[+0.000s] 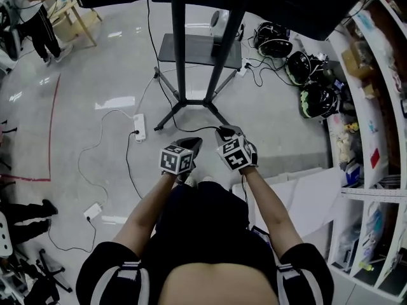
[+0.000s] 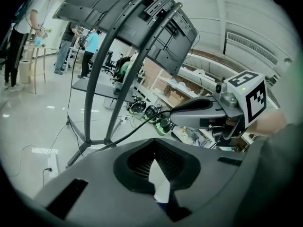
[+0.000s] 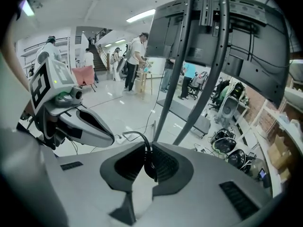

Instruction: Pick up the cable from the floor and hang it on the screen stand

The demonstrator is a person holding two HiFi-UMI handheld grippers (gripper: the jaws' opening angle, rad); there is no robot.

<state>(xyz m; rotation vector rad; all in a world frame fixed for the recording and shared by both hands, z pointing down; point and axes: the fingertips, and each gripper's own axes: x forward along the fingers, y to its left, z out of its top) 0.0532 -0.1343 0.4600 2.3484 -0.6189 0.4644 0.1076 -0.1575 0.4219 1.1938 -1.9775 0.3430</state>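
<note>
**A:** What does the right gripper hold?

**B:** The right gripper (image 3: 148, 145) is clenched on the black cable (image 3: 149, 167). The cable sits between its two pads. It makes a small loop above them and bends toward the tip of the left gripper.

**A:** And the left gripper?

**B:** The left gripper (image 2: 154, 143) has its jaws pressed together. In its own view the cable comes from the right gripper's tip and goes out of sight behind the edge of one jaw. Whether it is pinched there, I cannot tell.

**A:** Where are both grippers?

**B:** They are side by side, near each other, in front of the person's body and above the floor (image 1: 95, 75). They are just before the feet of the screen stand (image 1: 180, 56), and both point downward.

**A:** Is the cable on the stand?

**B:** No, it is not yet hung there.

**A:** What else lies on the floor?

**B:** A white power strip (image 1: 139, 126) lies left of the stand's legs. Dark helmets (image 1: 275, 41) lie at the floor's right edge, beside the shelves (image 1: 372, 138).
</note>
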